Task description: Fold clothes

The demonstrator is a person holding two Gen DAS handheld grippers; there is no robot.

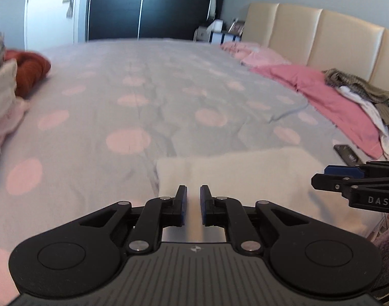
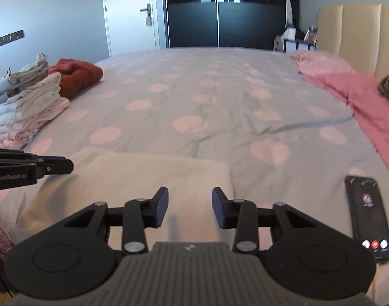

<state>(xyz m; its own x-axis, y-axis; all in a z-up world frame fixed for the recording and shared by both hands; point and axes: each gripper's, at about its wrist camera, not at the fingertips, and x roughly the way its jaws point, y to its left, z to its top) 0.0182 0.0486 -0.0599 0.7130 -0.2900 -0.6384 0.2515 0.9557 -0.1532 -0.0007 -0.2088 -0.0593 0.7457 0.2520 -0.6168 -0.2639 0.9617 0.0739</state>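
Observation:
A white folded cloth [image 1: 245, 173] [image 2: 148, 173] lies flat on the near part of the bed. My left gripper [image 1: 193, 191] hovers over the cloth's left part, its jaws only a narrow slit apart with nothing pinched between them. In the right wrist view it pokes in from the left edge [image 2: 68, 165]. My right gripper [image 2: 189, 193] is open over the right half of the cloth, nothing between its fingers. It also shows side-on in the left wrist view [image 1: 319, 178].
The bed cover [image 2: 194, 97] is grey with pink dots. A stack of folded clothes [image 2: 28, 107] and a rust-red garment [image 2: 77, 75] sit at the left. A pink sheet [image 2: 360, 94] and unfolded clothes [image 1: 360, 89] lie by the headboard. A phone [image 2: 370, 216] lies right of the cloth.

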